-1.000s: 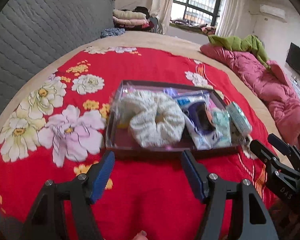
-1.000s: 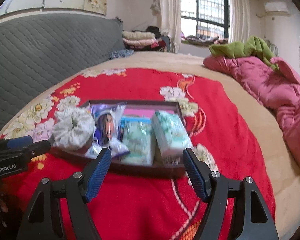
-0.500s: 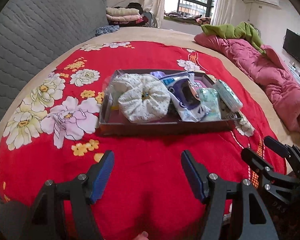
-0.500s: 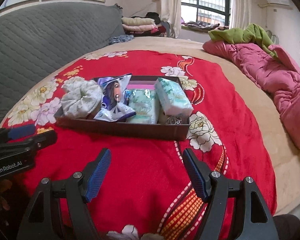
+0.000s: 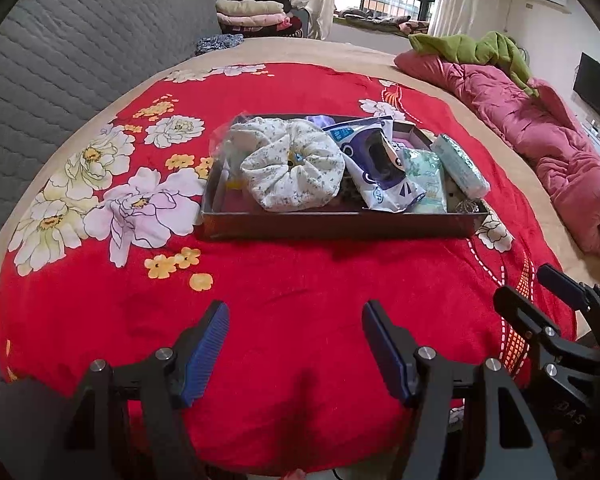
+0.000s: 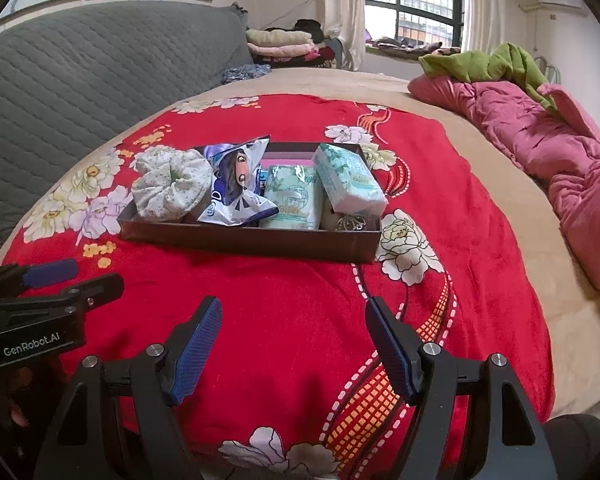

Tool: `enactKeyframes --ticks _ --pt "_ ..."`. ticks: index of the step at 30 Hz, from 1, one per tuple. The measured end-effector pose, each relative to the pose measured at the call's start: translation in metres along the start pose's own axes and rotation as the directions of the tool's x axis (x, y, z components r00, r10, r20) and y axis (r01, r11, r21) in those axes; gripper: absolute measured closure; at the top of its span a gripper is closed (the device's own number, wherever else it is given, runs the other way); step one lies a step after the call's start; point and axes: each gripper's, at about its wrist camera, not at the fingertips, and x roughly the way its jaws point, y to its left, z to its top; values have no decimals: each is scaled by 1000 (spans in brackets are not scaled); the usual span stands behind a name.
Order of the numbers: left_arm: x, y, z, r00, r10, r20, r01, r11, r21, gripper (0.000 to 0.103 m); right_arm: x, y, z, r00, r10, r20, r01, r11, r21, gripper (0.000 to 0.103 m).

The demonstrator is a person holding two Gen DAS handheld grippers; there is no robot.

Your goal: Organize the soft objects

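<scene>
1. We count one shallow dark tray [image 5: 332,226] on the bed, holding four soft things in a row: one floral fabric scrunchie [image 5: 292,174], one blue-and-white printed pouch [image 5: 374,168], and two mint-green tissue packs, one lying flat [image 5: 424,178] and one tilted against the tray's right end [image 5: 460,166].
2. We also make out one small metallic trinket [image 6: 350,222] in the near right corner of the tray; what it is we cannot tell.
3. We hold two grippers. The left gripper [image 5: 294,346] has its jaws wide apart with nothing between them; the right gripper [image 6: 294,344] likewise stands with jaws apart and bare.
4. Both grippers hover near the bed's front edge, well short of the tray, with a bare band of red blanket [image 5: 300,280] between them and its near wall.
5. The tray sits near the blanket's middle, with open cloth on all sides.
6. A rumpled pink quilt [image 6: 540,152] lies along the bed's right side, well apart from the tray, and a grey quilted headboard [image 6: 80,72] rises on the left.
7. The blanket is plush, printed with large flowers; the scrunchie is puffy and ring-shaped, the pouch glossy and crinkled, the tissue packs soft blocks in film.
</scene>
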Motion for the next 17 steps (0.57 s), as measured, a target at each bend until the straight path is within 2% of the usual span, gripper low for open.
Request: enactKeyframes --ticks 17 --pt "8 3 -5 999 -5 -43 5 1000 0 35 2 -5 -2 1000 -1 -7 1 1000 13 28"
